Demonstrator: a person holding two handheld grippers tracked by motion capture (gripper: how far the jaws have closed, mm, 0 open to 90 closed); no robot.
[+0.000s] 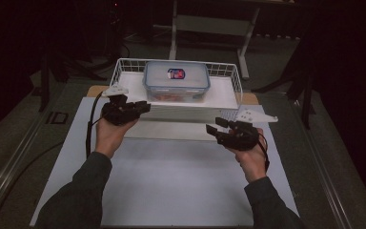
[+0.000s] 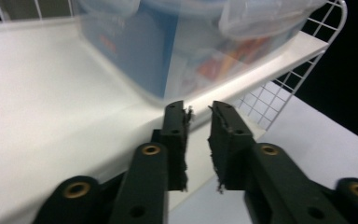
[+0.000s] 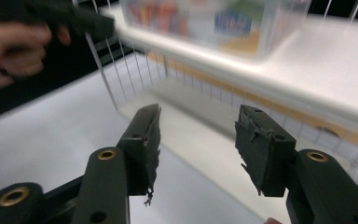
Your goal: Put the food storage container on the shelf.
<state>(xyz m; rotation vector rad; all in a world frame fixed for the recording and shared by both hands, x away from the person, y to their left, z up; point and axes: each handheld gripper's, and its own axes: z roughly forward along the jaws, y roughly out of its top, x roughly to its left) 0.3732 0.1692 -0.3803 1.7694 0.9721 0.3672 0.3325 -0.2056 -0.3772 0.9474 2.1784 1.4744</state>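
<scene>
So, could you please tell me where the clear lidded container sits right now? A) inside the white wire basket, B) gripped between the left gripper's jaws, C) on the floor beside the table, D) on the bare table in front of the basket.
A: the clear lidded container rests inside the white wire basket, while both grippers hover in front with nothing between their jaws.

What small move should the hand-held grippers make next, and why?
Probably ease both forward to either end of the lidded container. It sits untouched in the wire basket, and the left hand-held gripper and right hand-held gripper hang open just short of it.
</scene>
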